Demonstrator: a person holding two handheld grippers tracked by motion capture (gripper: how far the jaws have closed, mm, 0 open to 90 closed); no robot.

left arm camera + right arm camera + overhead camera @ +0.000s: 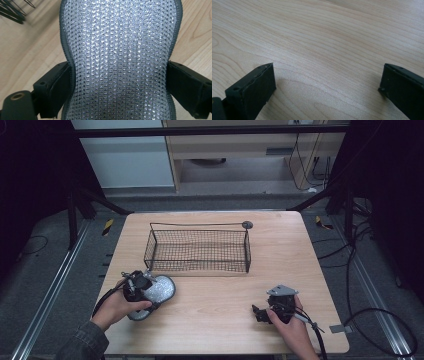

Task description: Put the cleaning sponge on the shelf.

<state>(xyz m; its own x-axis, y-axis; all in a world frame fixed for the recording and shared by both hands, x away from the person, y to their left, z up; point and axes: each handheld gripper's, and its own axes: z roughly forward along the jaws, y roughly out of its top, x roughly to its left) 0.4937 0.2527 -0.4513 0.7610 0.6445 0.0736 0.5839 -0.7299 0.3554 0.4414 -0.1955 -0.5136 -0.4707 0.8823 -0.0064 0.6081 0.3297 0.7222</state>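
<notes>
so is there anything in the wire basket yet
No, the wire basket sits empty on the table, while the silver mesh pouch is outside it, held in the left claw.

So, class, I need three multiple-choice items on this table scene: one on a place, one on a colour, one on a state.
1. Where is the wire basket?
A. at the table's far middle
B. by the right gripper
C. on the floor

2. What colour is the pouch?
A. red
B. glittery silver
C. plain green

3. How is the right gripper?
A. shut on the pouch
B. open on nothing
C. inside the basket

Key: 1 A, the high view shows it beyond both hands. 2 B, the left gripper view shows silver mesh, pinched by both jaws. 3 B, bare wooden table lies between its jaws.
</notes>
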